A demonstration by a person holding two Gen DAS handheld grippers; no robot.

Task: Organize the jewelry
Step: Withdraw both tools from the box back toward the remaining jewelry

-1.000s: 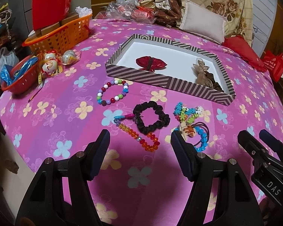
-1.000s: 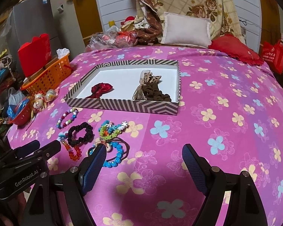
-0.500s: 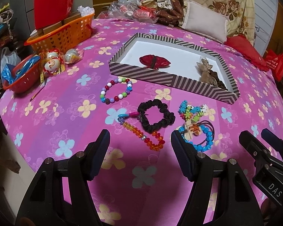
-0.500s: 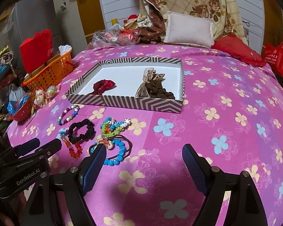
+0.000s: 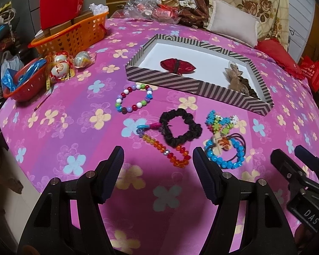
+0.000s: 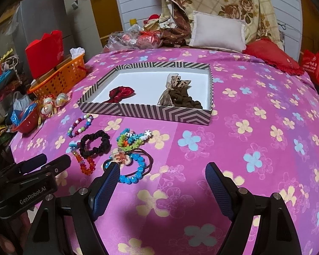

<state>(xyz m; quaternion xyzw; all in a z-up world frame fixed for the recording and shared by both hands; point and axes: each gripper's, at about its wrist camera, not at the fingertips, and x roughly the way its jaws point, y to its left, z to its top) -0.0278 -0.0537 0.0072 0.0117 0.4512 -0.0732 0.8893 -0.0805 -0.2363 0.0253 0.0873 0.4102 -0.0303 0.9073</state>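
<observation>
- Jewelry was seen loose on the pink floral bedspread (image 5: 78,114), in front of the striped tray (image 5: 172,80): a multicolour bead bracelet (image 5: 134,101), a black scrunchie (image 5: 180,127), an orange bead strand (image 5: 170,152) and a blue bead bracelet (image 5: 225,156).
- A red bow (image 6: 121,93) and a brown scrunchie (image 6: 184,101) were already lodged in the tray.
- Both the left gripper (image 5: 158,166) and the right gripper (image 6: 162,180) were held wide and empty, above the cloth.
- One piece was best singled out, since the orange strand touched the black scrunchie and the blue bracelet overlapped hair ties.
- Open bedspread was left to the right; an orange basket (image 5: 74,35) and a red bowl (image 5: 21,85) crowded the left edge.
</observation>
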